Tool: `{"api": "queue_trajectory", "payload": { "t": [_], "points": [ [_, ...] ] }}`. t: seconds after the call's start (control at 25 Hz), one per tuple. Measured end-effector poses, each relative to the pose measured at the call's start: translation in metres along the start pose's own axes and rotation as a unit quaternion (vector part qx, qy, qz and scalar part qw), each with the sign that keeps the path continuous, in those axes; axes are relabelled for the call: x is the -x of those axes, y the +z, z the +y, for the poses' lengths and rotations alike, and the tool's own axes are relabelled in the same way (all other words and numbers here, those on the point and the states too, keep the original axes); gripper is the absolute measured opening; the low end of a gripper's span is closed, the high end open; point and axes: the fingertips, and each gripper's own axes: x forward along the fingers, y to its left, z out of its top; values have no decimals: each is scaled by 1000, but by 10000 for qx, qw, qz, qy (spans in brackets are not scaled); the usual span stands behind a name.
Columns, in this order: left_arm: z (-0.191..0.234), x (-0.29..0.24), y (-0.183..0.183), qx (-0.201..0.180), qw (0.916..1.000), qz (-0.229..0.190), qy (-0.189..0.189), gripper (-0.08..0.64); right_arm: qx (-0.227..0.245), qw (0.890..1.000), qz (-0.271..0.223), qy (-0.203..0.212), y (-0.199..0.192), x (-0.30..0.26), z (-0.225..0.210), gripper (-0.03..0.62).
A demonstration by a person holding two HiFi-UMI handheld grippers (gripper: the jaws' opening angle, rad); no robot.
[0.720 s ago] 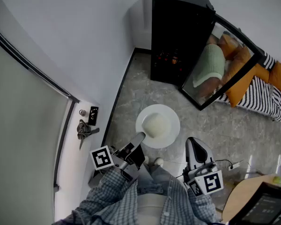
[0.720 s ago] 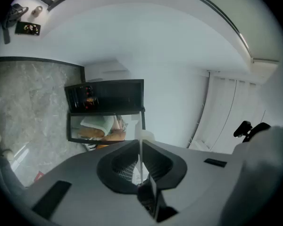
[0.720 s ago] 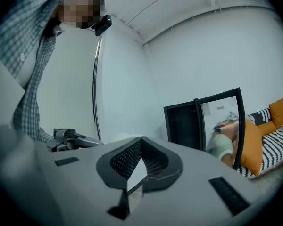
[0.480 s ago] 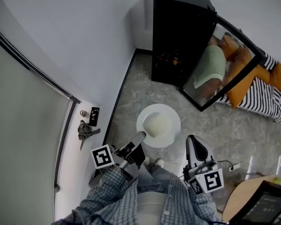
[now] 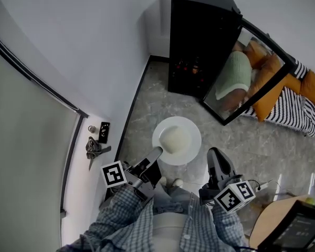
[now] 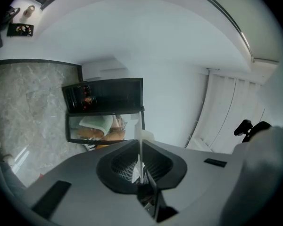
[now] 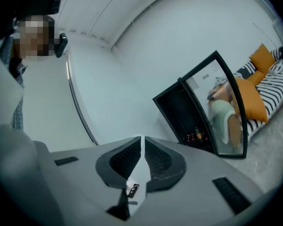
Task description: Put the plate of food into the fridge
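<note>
A white plate [image 5: 177, 140] with a mound of white food hangs level above the grey stone floor. My left gripper [image 5: 156, 153] is shut on its near rim, and in the left gripper view the rim shows as a thin white edge [image 6: 140, 147] between the jaws. My right gripper [image 5: 214, 153] floats to the plate's right, shut, apart from it and holding nothing. The black fridge [image 5: 199, 35] stands ahead against the wall with its glass door [image 5: 249, 75] swung open to the right. Small bottles show low inside it.
A sofa with orange cushions and a striped cover [image 5: 304, 96] lies right of the door. On the left, a window sill holds keys and a small black item [image 5: 96, 143]. A wooden table corner [image 5: 270, 222] and a floor cable [image 5: 260, 185] are lower right.
The right gripper has turned and its marker cube has shifted slightly right and down. The plate and left gripper have barely moved.
</note>
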Motion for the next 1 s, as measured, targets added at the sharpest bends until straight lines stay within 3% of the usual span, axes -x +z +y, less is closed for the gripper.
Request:
{"api": "queue_trajectory", "payload": {
  "t": [0.16, 0.32, 0.48, 0.64, 0.76, 1.0],
  "points": [
    [2, 1, 2, 39, 10000, 65, -15, 23, -1167, 9931, -24, 47, -6, -9, -3, 78],
    [2, 3, 8, 85, 9999, 58, -32, 23, -1924, 9809, 160, 244, -20, -22, 2, 95],
    [3, 4, 12, 97, 9999, 75, -63, 23, -2141, 9755, 247, 441, -32, -28, 17, 95],
    [4, 8, 14, 162, 9998, 91, -115, 23, -2016, 9769, 404, 585, -42, -34, 28, 94],
    [3, 13, 15, 218, 9996, 112, -154, 23, -2238, 9722, 284, 624, -44, -34, 30, 58],
    [7, 16, 17, 197, 9993, 268, -174, 23, -2240, 9728, 170, 573, -49, -31, 32, 55]
  ]
}}
